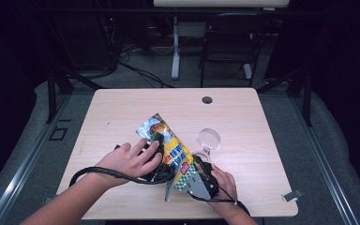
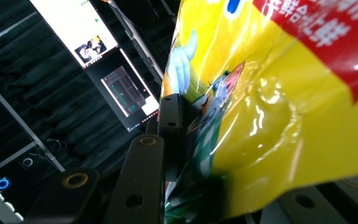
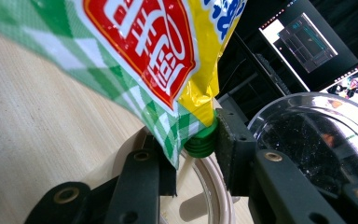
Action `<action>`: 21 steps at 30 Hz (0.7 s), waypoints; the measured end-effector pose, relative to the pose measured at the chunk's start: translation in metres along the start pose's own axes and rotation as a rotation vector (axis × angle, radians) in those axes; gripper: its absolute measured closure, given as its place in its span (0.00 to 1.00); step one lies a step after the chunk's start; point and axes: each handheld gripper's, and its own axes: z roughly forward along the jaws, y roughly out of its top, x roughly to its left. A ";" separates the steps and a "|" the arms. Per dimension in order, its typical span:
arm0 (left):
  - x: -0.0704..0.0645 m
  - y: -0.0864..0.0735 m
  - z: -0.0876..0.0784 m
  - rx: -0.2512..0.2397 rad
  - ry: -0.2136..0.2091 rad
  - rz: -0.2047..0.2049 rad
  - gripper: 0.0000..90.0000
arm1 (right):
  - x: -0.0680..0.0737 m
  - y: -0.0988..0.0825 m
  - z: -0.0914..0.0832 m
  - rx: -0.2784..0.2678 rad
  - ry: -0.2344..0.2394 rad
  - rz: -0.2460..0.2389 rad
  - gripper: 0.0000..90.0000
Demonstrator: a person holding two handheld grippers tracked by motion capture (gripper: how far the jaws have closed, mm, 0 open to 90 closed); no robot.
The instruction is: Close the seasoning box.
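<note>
Yellow snack pouch (image 1: 171, 145), judged light, soft and slippery, was pinched mid-body by the left gripper (image 2: 186, 135) and at its green spout (image 3: 200, 140) by the right gripper (image 3: 198, 154).

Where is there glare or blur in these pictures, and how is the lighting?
High view: the table is lit, the surroundings dark. Left gripper view: glare streaks on the yellow snack bag, its print blurred. Right gripper view: the bag is soft, the clear cup reflects light.
</note>
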 end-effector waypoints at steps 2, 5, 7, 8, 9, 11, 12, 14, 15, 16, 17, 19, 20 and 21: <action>0.000 0.000 0.000 0.002 -0.003 0.001 0.86 | 0.000 0.000 0.000 0.002 0.000 -0.001 0.79; 0.000 0.000 0.000 -0.003 -0.001 -0.003 0.86 | 0.000 0.000 0.000 0.002 0.001 0.000 0.79; 0.001 0.000 0.000 0.003 -0.002 0.005 0.86 | 0.000 0.000 0.000 0.002 -0.001 0.001 0.79; 0.001 0.000 -0.001 0.012 -0.006 0.015 0.86 | 0.000 0.000 0.000 0.001 0.000 0.002 0.79; 0.001 0.000 -0.001 0.013 -0.004 0.019 0.86 | 0.000 0.000 0.000 0.002 -0.001 0.001 0.79; 0.001 0.000 -0.001 0.013 -0.004 0.021 0.86 | 0.000 0.000 0.000 0.002 0.000 0.001 0.79; 0.001 0.000 -0.001 0.013 -0.003 0.021 0.86 | 0.000 0.000 0.000 0.002 0.001 0.002 0.79; 0.001 0.000 -0.001 0.013 -0.008 0.017 0.86 | 0.000 0.000 0.000 0.000 0.000 0.003 0.79; 0.001 0.000 -0.001 0.014 -0.012 0.018 0.86 | 0.000 0.000 0.000 0.001 0.000 0.003 0.79; 0.001 0.000 -0.001 0.014 -0.011 0.018 0.86 | 0.000 0.000 0.000 0.000 0.000 0.003 0.79; 0.001 0.000 -0.001 0.015 -0.011 0.018 0.86 | 0.000 0.000 -0.001 0.003 -0.001 0.004 0.79; 0.001 0.000 -0.001 0.012 -0.008 0.016 0.86 | 0.000 0.000 -0.001 0.002 -0.001 0.006 0.79; 0.001 0.000 -0.001 0.013 -0.008 0.016 0.86 | 0.000 0.000 -0.001 0.001 -0.001 0.006 0.79; 0.001 0.001 -0.001 0.016 -0.004 0.026 0.86 | 0.000 0.000 -0.001 0.001 -0.001 0.006 0.79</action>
